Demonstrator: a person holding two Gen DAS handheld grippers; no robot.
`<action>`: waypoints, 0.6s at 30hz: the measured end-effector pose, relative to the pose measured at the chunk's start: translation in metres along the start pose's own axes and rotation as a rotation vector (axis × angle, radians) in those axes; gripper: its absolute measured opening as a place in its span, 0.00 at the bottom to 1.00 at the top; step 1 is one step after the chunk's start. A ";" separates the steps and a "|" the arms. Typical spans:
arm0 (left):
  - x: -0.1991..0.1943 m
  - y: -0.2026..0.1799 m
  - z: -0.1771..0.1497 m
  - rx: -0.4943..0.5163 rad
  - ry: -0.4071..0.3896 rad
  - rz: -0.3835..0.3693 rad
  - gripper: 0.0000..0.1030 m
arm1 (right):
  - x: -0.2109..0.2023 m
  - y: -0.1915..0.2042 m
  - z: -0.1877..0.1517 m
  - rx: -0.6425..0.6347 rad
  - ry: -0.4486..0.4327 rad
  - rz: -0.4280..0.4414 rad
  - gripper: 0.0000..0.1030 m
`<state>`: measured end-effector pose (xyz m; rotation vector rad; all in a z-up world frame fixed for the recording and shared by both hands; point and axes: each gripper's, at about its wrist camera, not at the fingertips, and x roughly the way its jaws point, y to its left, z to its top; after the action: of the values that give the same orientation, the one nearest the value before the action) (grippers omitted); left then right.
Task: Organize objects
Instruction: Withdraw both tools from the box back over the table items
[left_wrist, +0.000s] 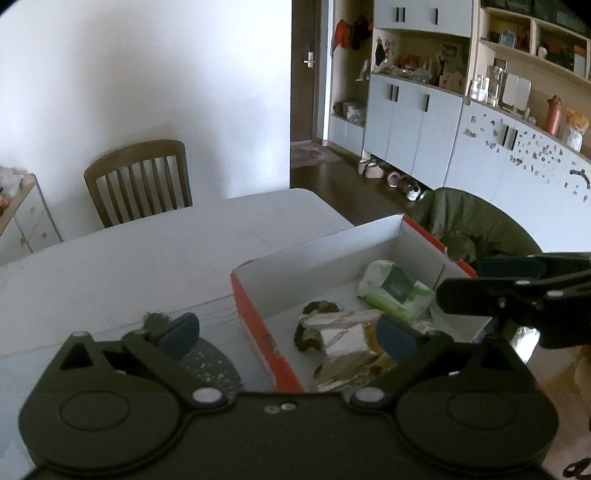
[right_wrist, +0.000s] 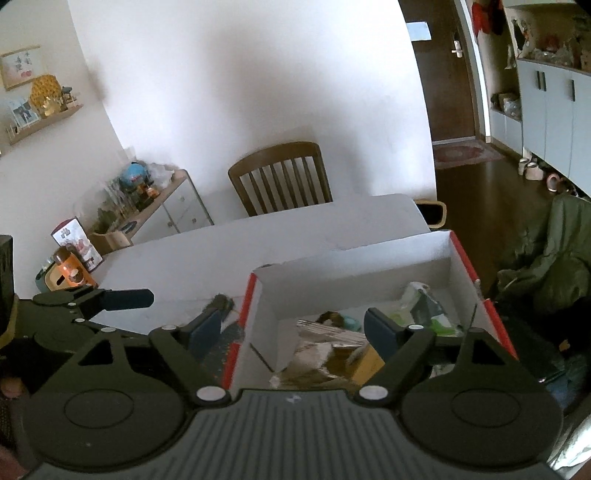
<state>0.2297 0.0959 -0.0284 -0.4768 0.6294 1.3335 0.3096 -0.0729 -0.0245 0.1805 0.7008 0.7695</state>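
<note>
A white cardboard box with an orange-red outside sits on the white table's right end. Inside lie a green and white wipes pack, a crumpled silver foil packet, and a dark green round piece. My left gripper is open, straddling the box's left wall with nothing held. My right gripper is open too, over the box's near left corner. Each gripper shows in the other's view, the right one and the left one. A dark speckled flat piece lies on the table left of the box.
The white table stretches back to a wooden chair. A green jacket hangs over a chair right of the box. A glass side cabinet with clutter stands at the left wall.
</note>
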 end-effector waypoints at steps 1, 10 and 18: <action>-0.002 0.004 -0.001 -0.009 -0.001 -0.004 0.99 | 0.000 0.004 -0.001 0.001 -0.004 0.002 0.83; -0.011 0.043 -0.013 -0.064 -0.013 -0.033 0.99 | 0.008 0.045 -0.014 -0.009 -0.028 -0.008 0.84; -0.013 0.082 -0.020 -0.052 -0.050 0.014 0.99 | 0.024 0.086 -0.026 -0.044 -0.041 -0.033 0.84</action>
<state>0.1450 0.0888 -0.0317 -0.4804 0.5582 1.3738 0.2553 0.0028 -0.0230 0.1443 0.6460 0.7473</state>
